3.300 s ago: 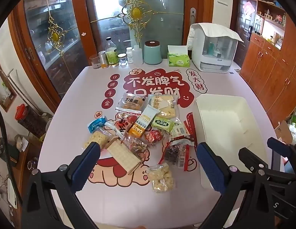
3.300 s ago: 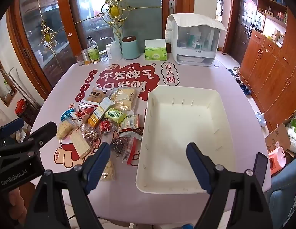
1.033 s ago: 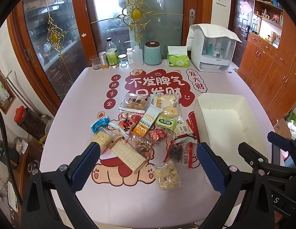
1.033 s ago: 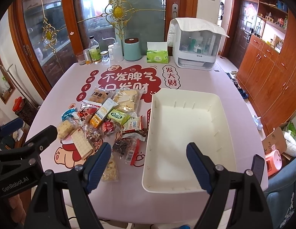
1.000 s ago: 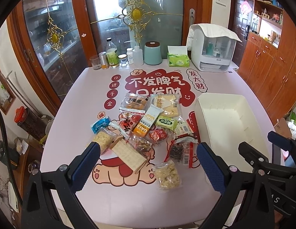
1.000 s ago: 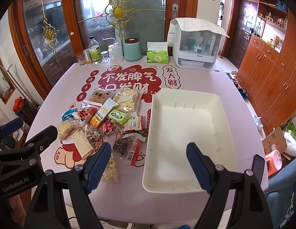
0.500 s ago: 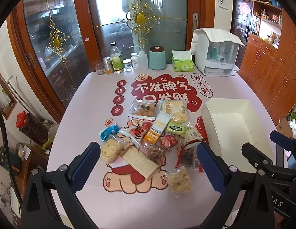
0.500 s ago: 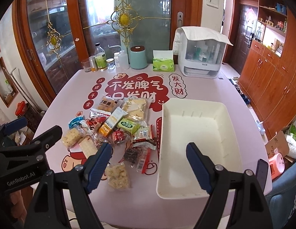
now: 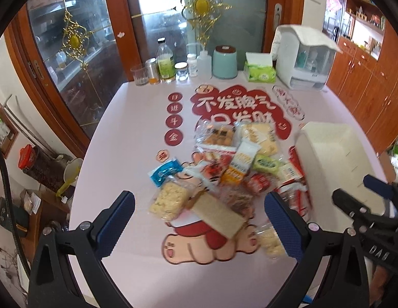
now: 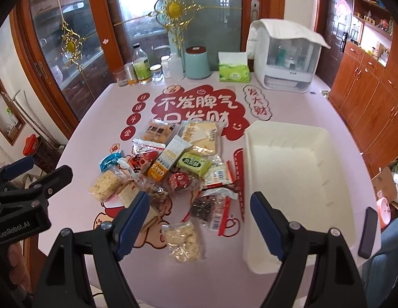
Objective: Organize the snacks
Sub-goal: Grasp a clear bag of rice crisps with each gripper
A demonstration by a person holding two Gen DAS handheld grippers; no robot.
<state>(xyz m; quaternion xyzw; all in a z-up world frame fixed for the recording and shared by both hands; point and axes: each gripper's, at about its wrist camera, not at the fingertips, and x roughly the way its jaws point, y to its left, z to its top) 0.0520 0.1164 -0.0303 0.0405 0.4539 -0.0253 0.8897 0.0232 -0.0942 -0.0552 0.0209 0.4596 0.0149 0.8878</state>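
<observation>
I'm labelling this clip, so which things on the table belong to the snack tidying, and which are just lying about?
Job:
snack packets
white bin
left hand-held gripper
right hand-held gripper

Lying about:
tissue box
teal canister
bottles and jars
white cabinet

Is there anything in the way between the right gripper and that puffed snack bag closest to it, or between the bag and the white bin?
Nothing visible. The right gripper is open above the puffed snack bag, and bare table separates it from the empty white bin.
</observation>
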